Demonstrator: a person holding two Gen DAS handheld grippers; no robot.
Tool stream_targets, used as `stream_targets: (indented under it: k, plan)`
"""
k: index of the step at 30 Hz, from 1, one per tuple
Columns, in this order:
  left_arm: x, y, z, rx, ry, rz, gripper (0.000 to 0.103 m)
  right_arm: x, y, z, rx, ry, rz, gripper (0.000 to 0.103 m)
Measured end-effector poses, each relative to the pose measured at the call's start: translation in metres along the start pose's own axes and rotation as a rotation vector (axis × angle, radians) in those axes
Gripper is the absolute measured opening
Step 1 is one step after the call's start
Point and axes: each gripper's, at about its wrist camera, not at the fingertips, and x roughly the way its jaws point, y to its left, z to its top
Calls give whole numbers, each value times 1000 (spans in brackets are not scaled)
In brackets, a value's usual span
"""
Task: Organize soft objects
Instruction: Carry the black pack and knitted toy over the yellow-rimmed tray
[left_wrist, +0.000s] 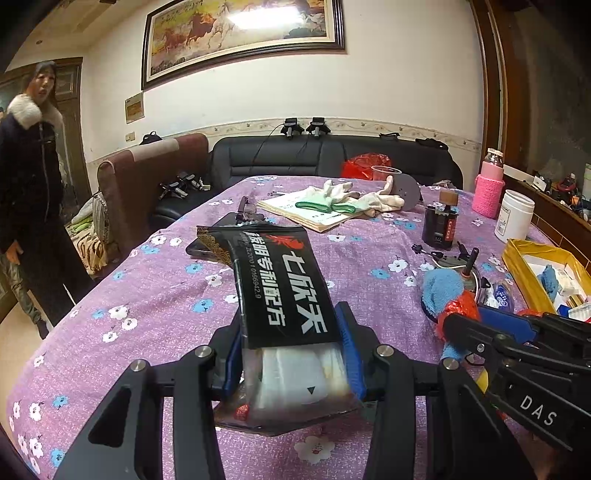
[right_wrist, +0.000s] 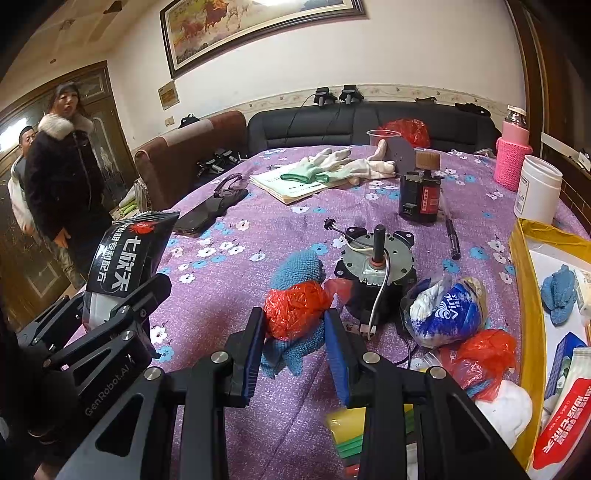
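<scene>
Left wrist view: the left gripper (left_wrist: 291, 354) is clamped on a black packet (left_wrist: 280, 291) with white lettering, its blue pads pressed against the packet's two sides; the clear lower part of the packet sits between the fingers and the printed part sticks up and forward above the purple flowered tablecloth (left_wrist: 147, 295). To the right in the same view, the right gripper (left_wrist: 476, 325) reaches in from the side with a bundle at its tip.

Right wrist view: the right gripper (right_wrist: 295, 325) grips a blue knitted cloth (right_wrist: 295, 266) wrapped in a red plastic bag (right_wrist: 295, 306), both pads bearing on the bundle, which rests just above or on the tablecloth; which of the two cannot be told. Just beside the bundle, to its right, stands a small electric motor (right_wrist: 376, 266) with a white cable. Near the motor lies a blue and white crumpled bag (right_wrist: 447, 314), and beside that a second red bag (right_wrist: 480, 350). At the right edge is a yellow box (right_wrist: 532, 295) holding another blue cloth (right_wrist: 557, 291). Farther back on the table lie white gloves (right_wrist: 332, 162) on a booklet (right_wrist: 291, 184). At left, the packet held by the left gripper (right_wrist: 122, 314) stands upright.
</scene>
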Motion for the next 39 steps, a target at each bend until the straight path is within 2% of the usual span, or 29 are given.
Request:
stream_targets:
  k: [10,17,20,24,30,33,39]
  plan:
    - [-2,3,1,-14,22,-44,44,-10,-13,8,64,-12,-7,36]
    - [-22,-11,9,-2,35,-113,44,-58,-37,14,120,-100,-15,35]
    - [-33,-35,13,34,39,-171,44,-75,-56,12,158,-128,-28,35]
    - [-40,-72,16,81,64,-250,44,-104,-99,8,236,-184,-86,35]
    - [-37,-142,21,127,161,-421,44,-137,-167,3,350,-207,-184,35]
    - [-36,-178,21,152,206,-490,44,-148,-198,5,369,-190,-244,35]
    - [-43,-247,8,238,268,-620,44,-151,-252,12,368,-77,-362,35]
